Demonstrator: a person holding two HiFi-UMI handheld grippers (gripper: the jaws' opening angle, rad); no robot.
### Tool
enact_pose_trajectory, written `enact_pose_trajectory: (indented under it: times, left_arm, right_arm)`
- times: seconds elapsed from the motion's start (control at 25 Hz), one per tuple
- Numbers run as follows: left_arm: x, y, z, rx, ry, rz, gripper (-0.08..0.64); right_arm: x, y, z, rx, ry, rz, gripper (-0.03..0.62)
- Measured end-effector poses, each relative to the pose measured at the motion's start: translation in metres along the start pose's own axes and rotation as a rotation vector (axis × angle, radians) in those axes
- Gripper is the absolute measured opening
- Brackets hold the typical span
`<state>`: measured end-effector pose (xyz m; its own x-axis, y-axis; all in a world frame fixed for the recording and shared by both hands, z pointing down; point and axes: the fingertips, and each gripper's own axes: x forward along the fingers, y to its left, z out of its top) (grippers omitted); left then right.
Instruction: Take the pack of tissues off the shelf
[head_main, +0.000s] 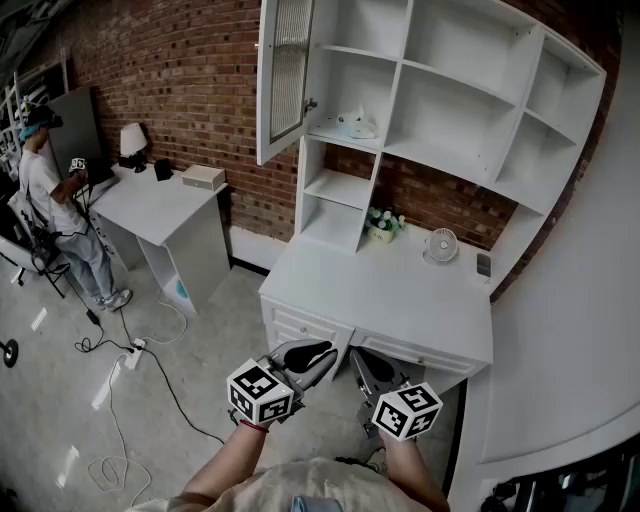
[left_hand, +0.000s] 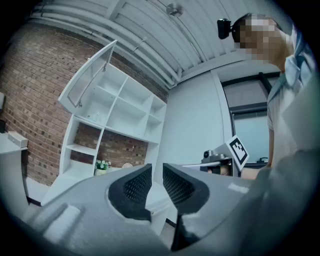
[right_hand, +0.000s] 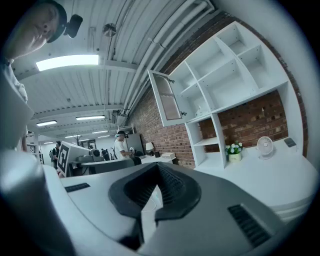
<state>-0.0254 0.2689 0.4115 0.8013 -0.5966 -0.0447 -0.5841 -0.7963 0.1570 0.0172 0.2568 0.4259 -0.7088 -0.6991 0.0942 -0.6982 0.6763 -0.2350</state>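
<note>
Waiting left hand-held gripper (left_hand: 153, 181): spread a little, empty, held low and near.
Right hand-held gripper (right_hand: 156, 188): pressed together, empty.
Pale soft pack of tissues (head_main: 352, 126): far up on tall white shelf (head_main: 440, 100), probably not reached yet.

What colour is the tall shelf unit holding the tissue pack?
White; the tall open shelf unit shows best in the head view.

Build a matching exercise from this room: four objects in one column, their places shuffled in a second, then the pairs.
1. pack of tissues
2. flower pot
3. small fan
4. table lamp

a. on the side desk near the standing person
b. on the main desktop, apart from the low shelf column
c. on a shelf beside the open cabinet door
d. on the main desktop, close beside the low shelf column

Pairs: 1-c, 2-d, 3-b, 4-a
</note>
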Motion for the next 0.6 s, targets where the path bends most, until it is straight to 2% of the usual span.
enact_pose_trajectory:
  times: [0.6]
  left_arm:
    - [-0.005, 0.01, -0.007, -0.021, 0.001, 0.016, 0.074]
  right_arm:
    - [0.012, 0.004, -0.012, 0.012, 0.021, 0.013, 0.015]
